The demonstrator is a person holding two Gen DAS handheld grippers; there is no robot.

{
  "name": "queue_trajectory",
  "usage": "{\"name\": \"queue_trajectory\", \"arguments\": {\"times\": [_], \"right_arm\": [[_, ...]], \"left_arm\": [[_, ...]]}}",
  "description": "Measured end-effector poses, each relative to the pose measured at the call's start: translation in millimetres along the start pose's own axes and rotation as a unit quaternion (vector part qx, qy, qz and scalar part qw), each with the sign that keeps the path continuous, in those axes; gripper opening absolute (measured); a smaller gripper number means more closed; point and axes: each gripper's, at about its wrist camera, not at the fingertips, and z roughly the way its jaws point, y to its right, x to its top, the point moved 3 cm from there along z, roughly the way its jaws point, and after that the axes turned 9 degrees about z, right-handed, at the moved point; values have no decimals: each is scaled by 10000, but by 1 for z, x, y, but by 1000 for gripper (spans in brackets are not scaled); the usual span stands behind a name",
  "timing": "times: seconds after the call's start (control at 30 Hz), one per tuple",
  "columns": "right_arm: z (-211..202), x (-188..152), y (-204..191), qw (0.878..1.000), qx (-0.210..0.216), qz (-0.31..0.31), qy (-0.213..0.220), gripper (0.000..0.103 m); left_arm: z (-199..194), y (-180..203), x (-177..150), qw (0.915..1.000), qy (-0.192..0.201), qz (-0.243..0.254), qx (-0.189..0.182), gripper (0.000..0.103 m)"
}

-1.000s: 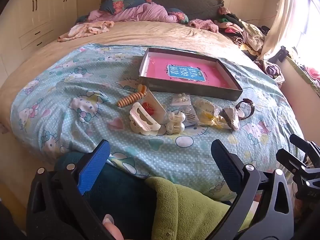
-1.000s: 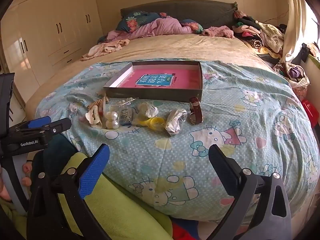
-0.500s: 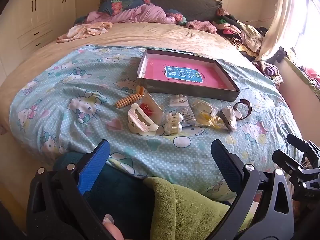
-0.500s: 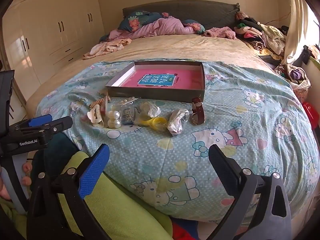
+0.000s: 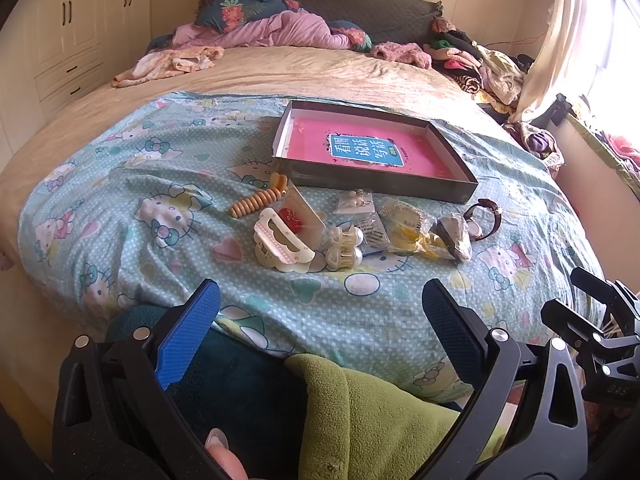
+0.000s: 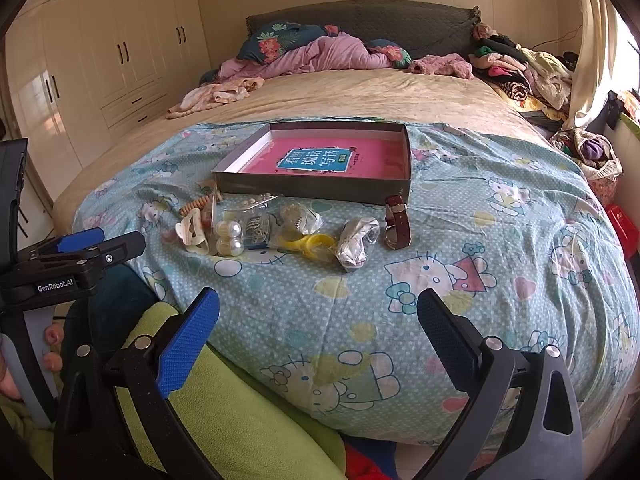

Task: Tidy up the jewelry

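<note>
A shallow grey box with a pink bottom (image 5: 404,185) (image 6: 320,192) lies on the blue cartoon sheet. In front of it is a row of jewelry: a wooden bead bracelet (image 5: 256,200), a white hair claw (image 5: 280,242) (image 6: 193,232), pearl pieces (image 5: 345,246) (image 6: 230,237), small plastic bags (image 5: 404,228) (image 6: 298,220), a crumpled bag (image 6: 356,242) and a brown-strap watch (image 5: 486,218) (image 6: 396,220). My left gripper (image 5: 320,320) is open and empty, well short of the items. My right gripper (image 6: 318,320) is open and empty, near the bed's front edge.
Pillows and a pink quilt (image 5: 272,28) lie at the headboard. Clothes (image 6: 520,72) are piled at the far right by the curtain. White wardrobes (image 6: 100,60) line the left wall. My green and dark sleeves (image 5: 360,408) fill the foreground.
Both grippers have moved slightly closer to the bed; the items sit a bit higher and larger in view. Both stay open.
</note>
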Motion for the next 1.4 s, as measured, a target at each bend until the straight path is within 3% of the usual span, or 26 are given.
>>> {"name": "queue_trajectory", "arguments": {"times": [1.4], "right_arm": [[6,1,-1,9999,133,-29,-50,99]], "left_arm": [[-8,7,5,10000,-4,1,-93,94]]}}
